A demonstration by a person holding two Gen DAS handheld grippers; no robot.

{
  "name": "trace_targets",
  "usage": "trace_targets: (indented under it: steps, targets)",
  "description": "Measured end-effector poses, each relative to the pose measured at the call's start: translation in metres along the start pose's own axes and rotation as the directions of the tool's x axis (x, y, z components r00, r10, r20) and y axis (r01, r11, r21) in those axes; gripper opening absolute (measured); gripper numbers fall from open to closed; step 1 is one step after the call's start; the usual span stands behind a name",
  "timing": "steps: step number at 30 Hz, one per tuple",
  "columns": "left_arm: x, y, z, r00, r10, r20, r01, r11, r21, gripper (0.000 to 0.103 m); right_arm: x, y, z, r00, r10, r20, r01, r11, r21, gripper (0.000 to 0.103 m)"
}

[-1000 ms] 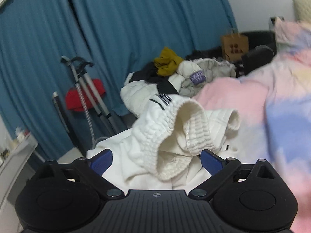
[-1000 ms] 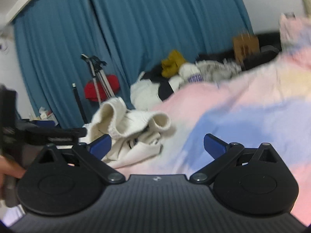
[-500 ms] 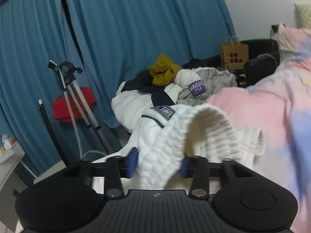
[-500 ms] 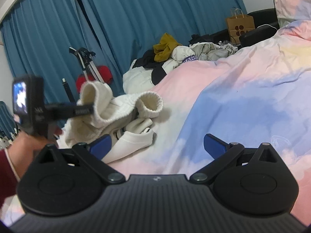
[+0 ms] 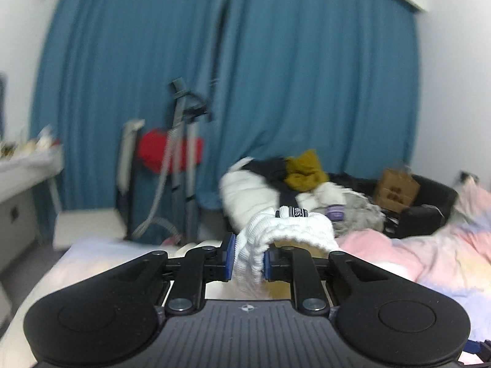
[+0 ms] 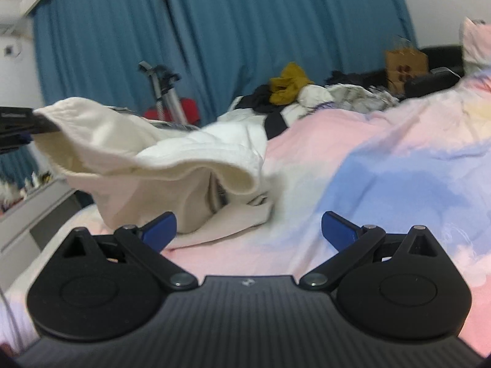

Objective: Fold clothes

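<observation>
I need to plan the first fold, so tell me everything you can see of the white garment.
The white garment is cream, soft and thick, with a ribbed elastic band carrying a small black label. The left hand-held gripper, whose jaws have just been closing, pinches that band and holds it up; the rest droops crumpled onto the pink and blue bedspread. The right hand-held gripper is open, apart from it.

My left gripper (image 5: 248, 260) has just been closing, and its blue pads pinch the white ribbed cuff (image 5: 285, 230). My right gripper (image 6: 248, 230) stays low with its fingers spread wide, holding nothing.
</observation>
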State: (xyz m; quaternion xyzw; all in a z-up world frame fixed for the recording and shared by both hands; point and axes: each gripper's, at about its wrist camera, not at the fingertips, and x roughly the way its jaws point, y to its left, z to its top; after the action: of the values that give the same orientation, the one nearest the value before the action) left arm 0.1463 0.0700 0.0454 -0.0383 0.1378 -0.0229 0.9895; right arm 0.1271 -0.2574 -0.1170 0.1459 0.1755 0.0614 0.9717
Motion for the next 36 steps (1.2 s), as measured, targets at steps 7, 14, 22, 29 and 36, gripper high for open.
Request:
trace_targets:
  steps: [7,14,22,29,36]
  targets:
    - [0.008,0.090,-0.043,0.990,0.103,-0.097,-0.117,0.982,-0.146,0.015,0.014,0.044,-0.026,0.989,0.046,-0.138,-0.071,0.981,-0.181,0.103]
    - [0.033,0.118,-0.068,0.977,0.138,-0.165,-0.160,0.979,-0.126,0.015,0.039,0.060,-0.042,0.966,0.034,-0.256,-0.096,0.968,-0.234,0.103]
    - [0.052,0.128,-0.093,0.954,0.136,-0.269,-0.177,0.974,-0.137,0.025,0.054,0.053,-0.048,0.962,-0.046,-0.269,-0.011,0.978,-0.209,0.072]
    - [0.059,0.110,-0.108,0.931,0.081,-0.355,-0.104,0.993,-0.047,0.047,0.014,0.042,-0.018,0.999,-0.017,0.046,0.022,0.994,-0.107,0.065]
    - [0.054,0.083,-0.121,0.906,0.114,-0.408,-0.056,0.987,0.152,0.075,0.043,0.040,-0.028,0.999,-0.032,-0.024,0.028,0.989,-0.142,0.063]
